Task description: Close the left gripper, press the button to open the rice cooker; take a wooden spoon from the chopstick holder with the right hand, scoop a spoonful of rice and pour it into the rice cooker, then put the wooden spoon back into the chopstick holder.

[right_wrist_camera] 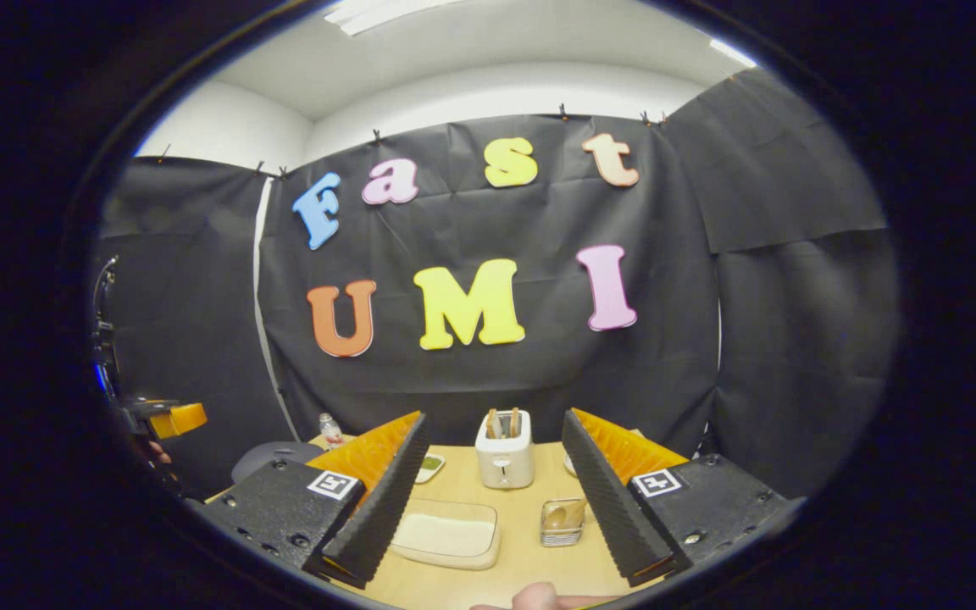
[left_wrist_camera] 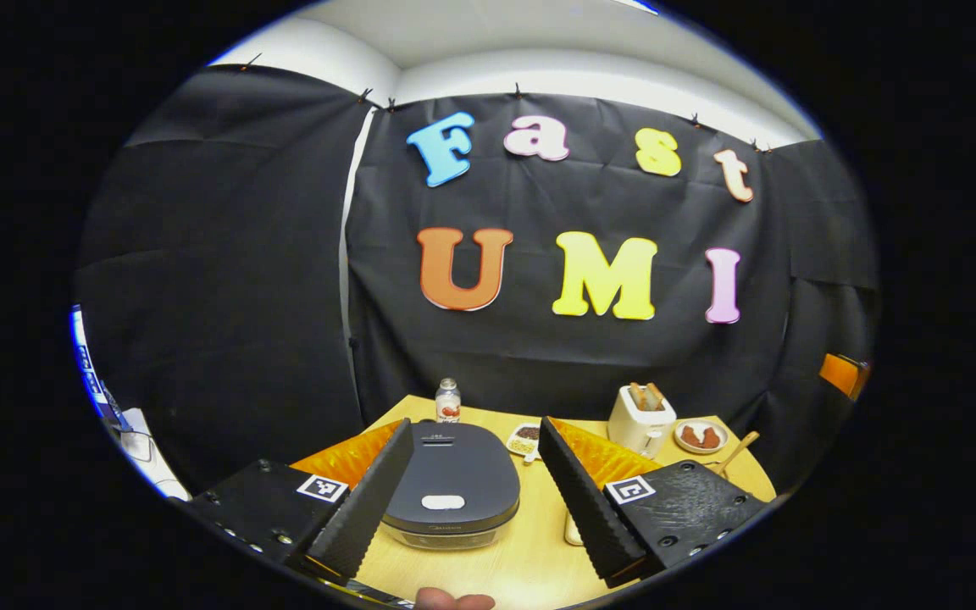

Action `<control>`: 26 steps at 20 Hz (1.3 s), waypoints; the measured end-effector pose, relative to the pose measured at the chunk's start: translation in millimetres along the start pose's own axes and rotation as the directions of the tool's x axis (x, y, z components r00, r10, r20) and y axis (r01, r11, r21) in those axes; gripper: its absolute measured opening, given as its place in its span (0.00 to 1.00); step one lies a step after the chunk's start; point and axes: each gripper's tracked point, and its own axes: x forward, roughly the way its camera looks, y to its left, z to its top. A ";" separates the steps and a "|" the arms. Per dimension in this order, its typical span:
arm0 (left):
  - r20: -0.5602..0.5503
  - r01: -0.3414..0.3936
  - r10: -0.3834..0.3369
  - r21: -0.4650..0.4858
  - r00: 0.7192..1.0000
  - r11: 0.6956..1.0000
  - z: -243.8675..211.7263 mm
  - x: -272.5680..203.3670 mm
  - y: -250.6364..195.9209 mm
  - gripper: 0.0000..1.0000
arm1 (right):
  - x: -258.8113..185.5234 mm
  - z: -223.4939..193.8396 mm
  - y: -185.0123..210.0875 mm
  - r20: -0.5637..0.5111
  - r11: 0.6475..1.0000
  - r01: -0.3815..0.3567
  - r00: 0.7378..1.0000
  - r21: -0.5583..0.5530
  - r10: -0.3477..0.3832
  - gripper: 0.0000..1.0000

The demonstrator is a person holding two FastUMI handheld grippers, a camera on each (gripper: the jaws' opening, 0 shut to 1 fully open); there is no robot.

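In the left gripper view, the left tool (left_wrist_camera: pixel 471 500) is hanging wide open over the counter (left_wrist_camera: pixel 530 559). The cooker (left_wrist_camera: pixel 454 487) is sitting between its fingers with the lid down. The button (left_wrist_camera: pixel 443 501) is showing near the front edge. I think the tool should be squeezing shut first, then pushing straight down on that button.

In the right gripper view, the right tool (right_wrist_camera: pixel 488 508) is also gaping wide and holding nothing. The holder (right_wrist_camera: pixel 562 522) with the spoon (right_wrist_camera: pixel 567 511) is waiting just beside its right finger, next to the rice tray (right_wrist_camera: pixel 446 534).
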 end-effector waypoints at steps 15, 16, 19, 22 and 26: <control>0.120 0.207 -0.203 -0.016 0.972 0.978 23.3 -179.7 -23.7 0.94 | -178.8 -0.3 89.5 0.025 1.000 0.029 0.999 -0.011 -0.029 1.00; 0.127 0.211 -0.207 -0.019 0.970 0.977 24.0 -182.9 -24.4 0.94 | -183.6 1.4 88.0 0.032 0.999 0.038 0.999 -0.015 -0.038 1.00; 0.135 0.208 -0.205 -0.009 0.969 0.978 21.3 -187.9 -24.7 0.94 | -191.2 -2.0 95.6 0.021 0.999 0.052 0.998 -0.017 -0.051 1.00; 0.145 0.206 -0.206 0.015 0.968 0.978 23.7 -191.4 -26.4 0.94 | -193.2 -3.9 93.3 0.014 0.998 0.059 0.998 -0.011 -0.059 1.00; 0.176 0.198 -0.206 0.063 0.963 0.978 31.1 -190.2 -28.0 0.94 | -191.1 -7.0 93.3 0.006 0.998 0.056 0.998 -0.013 -0.056 1.00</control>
